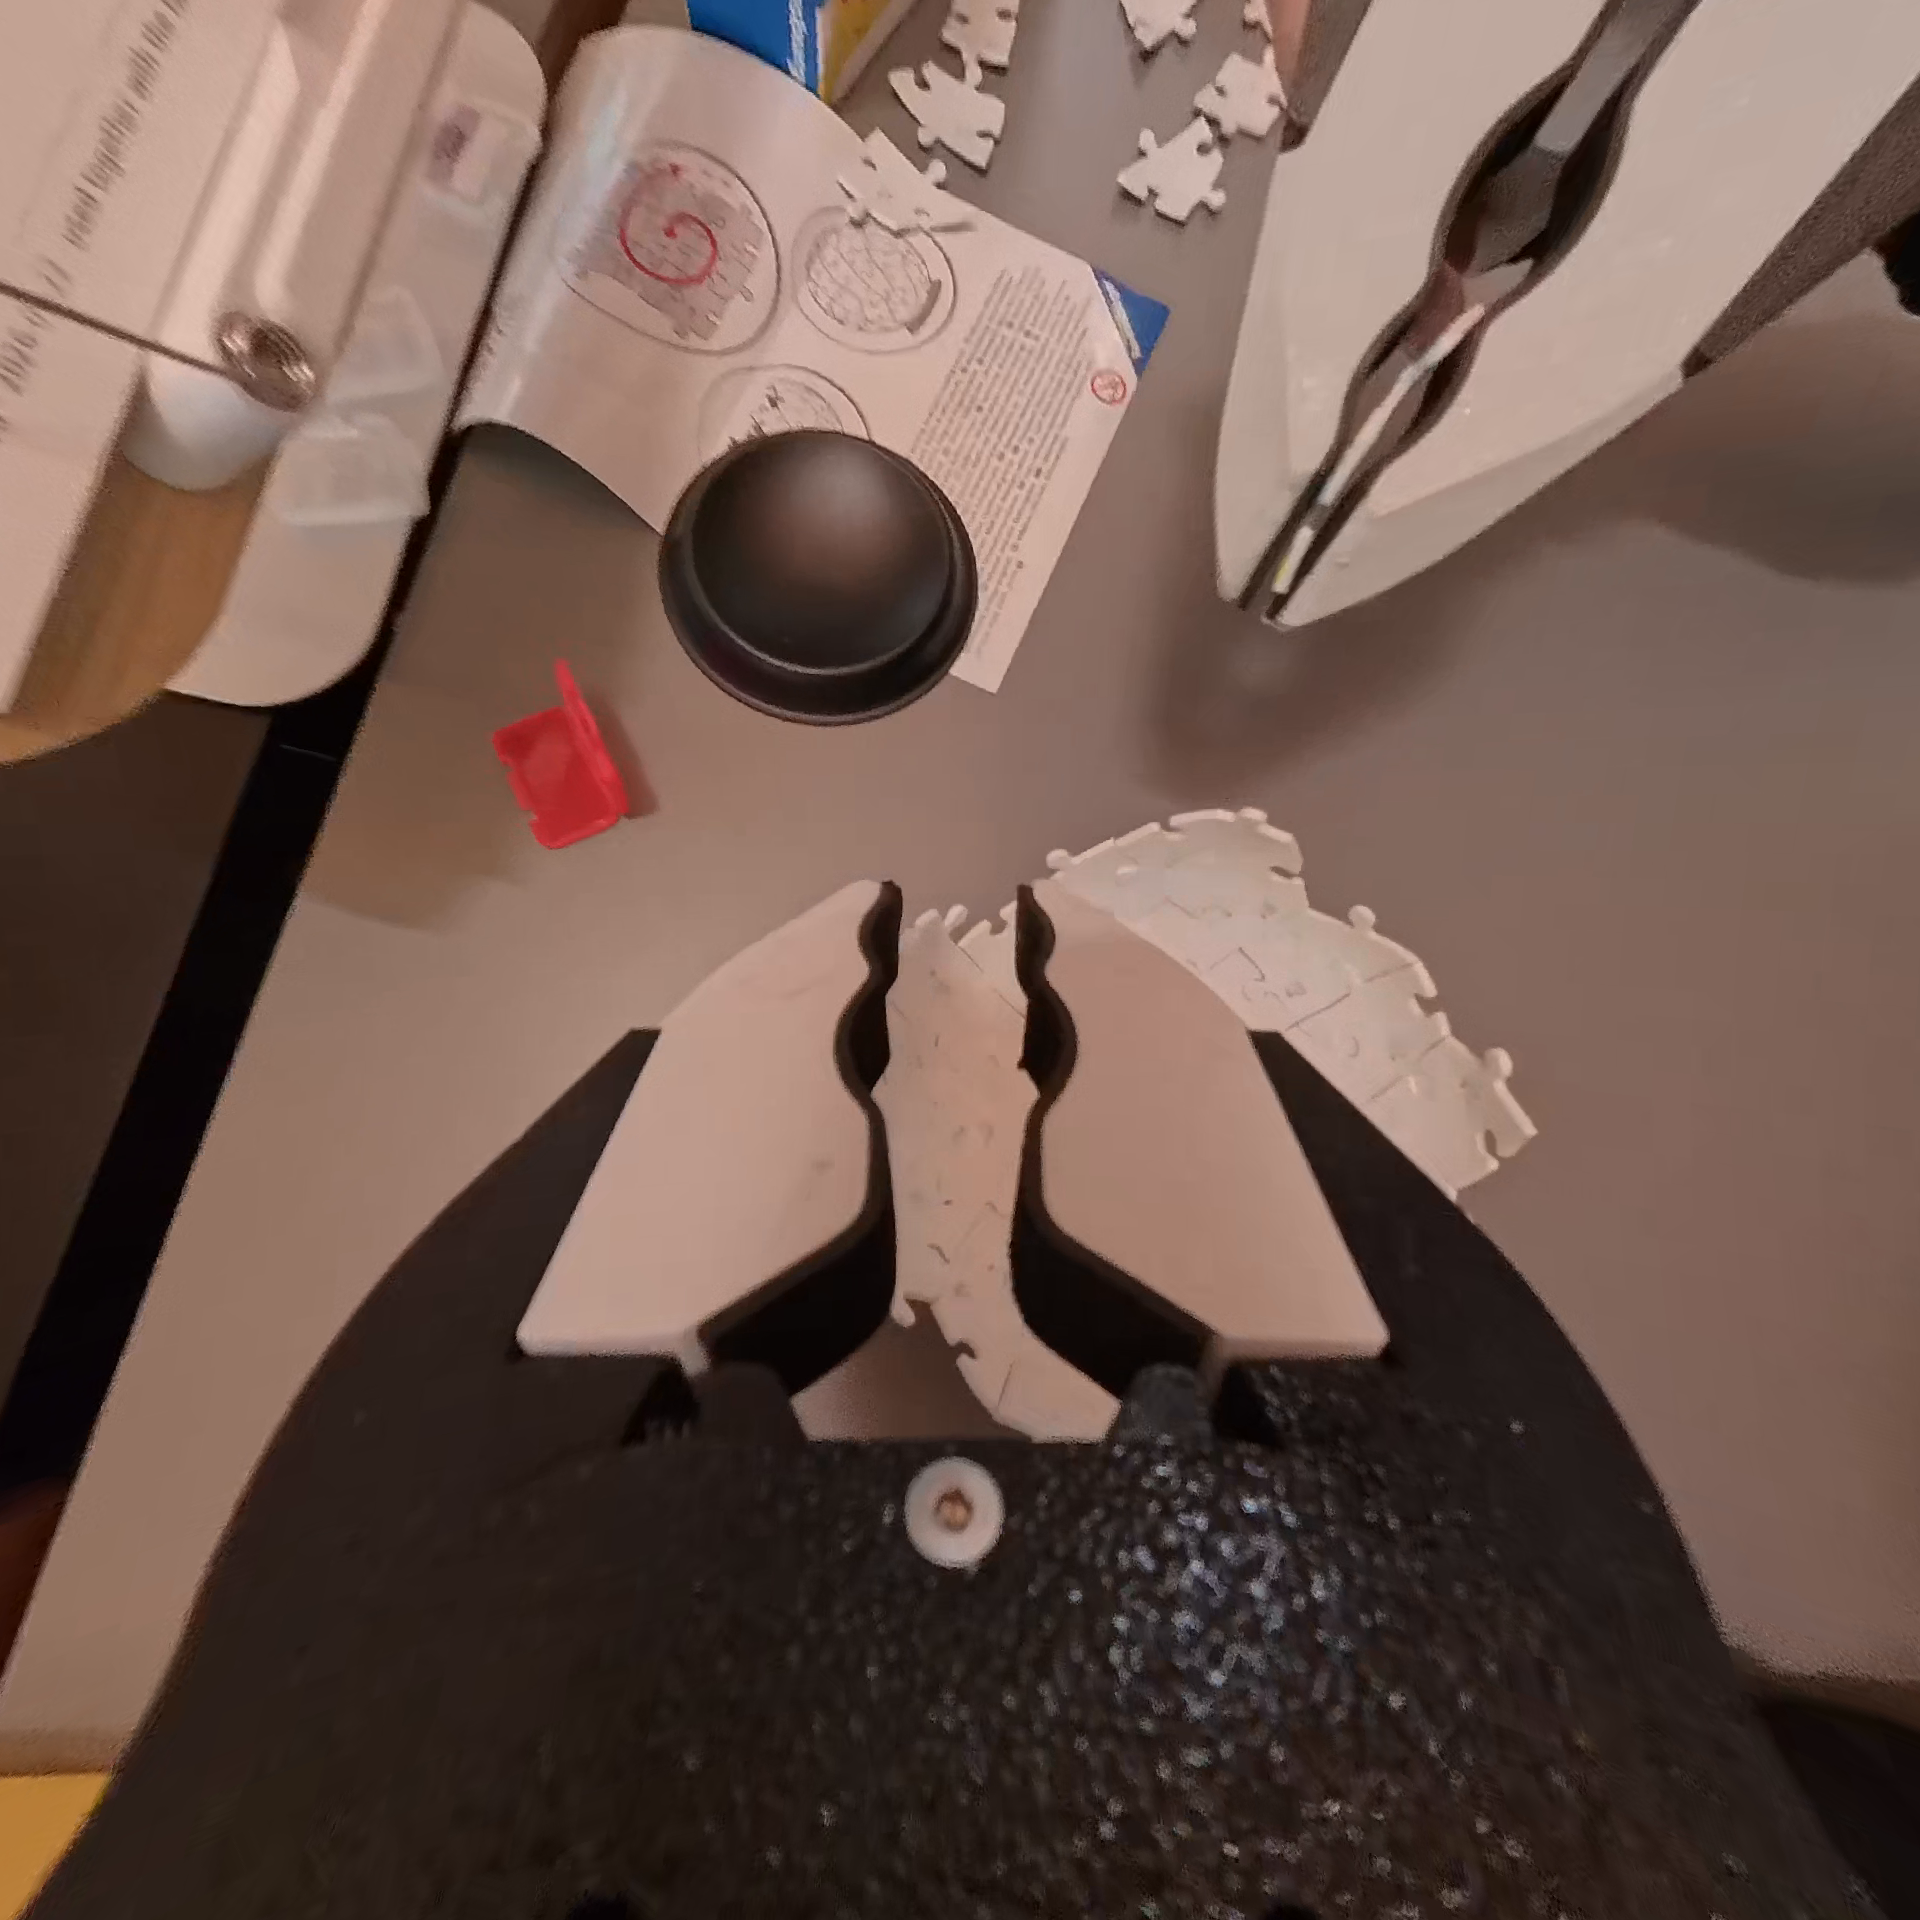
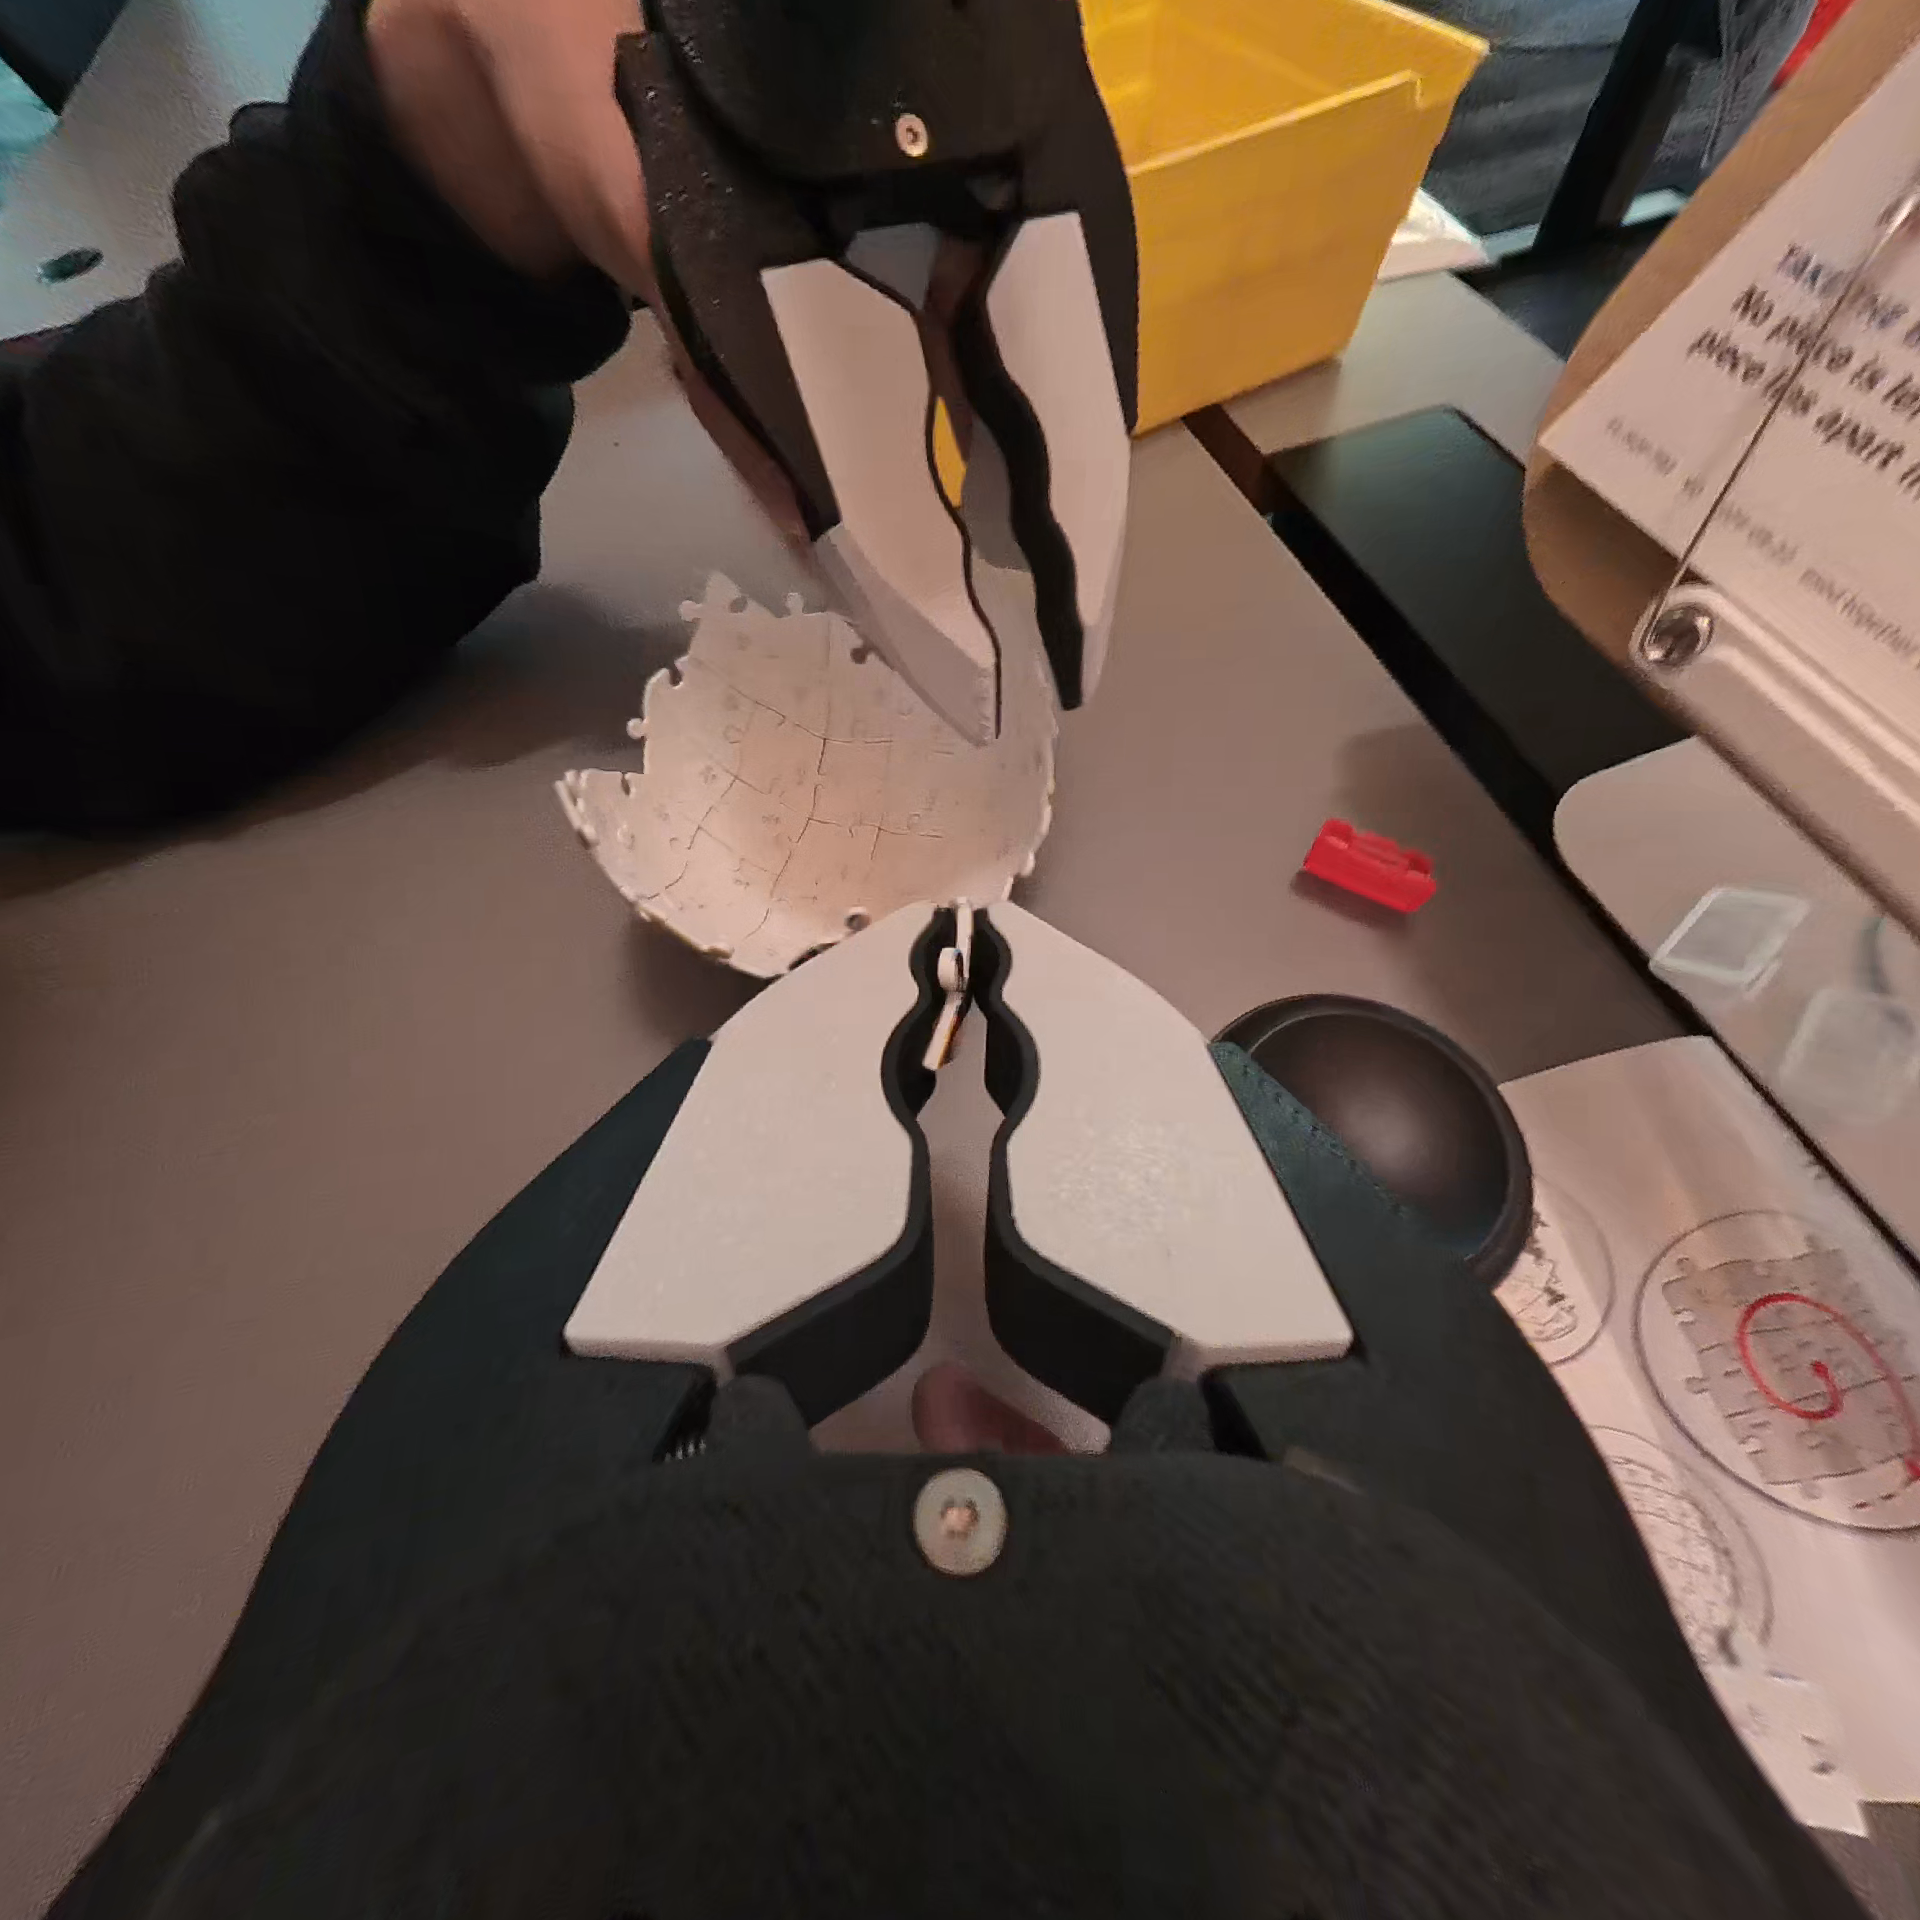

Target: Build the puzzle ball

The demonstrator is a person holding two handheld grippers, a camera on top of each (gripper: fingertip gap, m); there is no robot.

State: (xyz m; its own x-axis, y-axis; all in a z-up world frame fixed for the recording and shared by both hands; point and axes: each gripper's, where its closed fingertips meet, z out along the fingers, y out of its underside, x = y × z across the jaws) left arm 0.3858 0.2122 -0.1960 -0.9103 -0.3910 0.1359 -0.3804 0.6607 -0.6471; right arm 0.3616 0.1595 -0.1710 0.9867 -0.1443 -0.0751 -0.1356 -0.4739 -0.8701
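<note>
While the left gripper (image 1: 956, 904) pinches the rim of the half-built puzzle ball shell (image 2: 831, 821) over the grey table (image 1: 1455, 779), the right gripper (image 2: 964, 914) clamps one loose puzzle piece (image 2: 951, 982) just beside it.

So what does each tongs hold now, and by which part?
The left tongs grip the half-built puzzle shell by its jagged rim. The right tongs pinch one loose puzzle piece edge-on between the tips.
</note>
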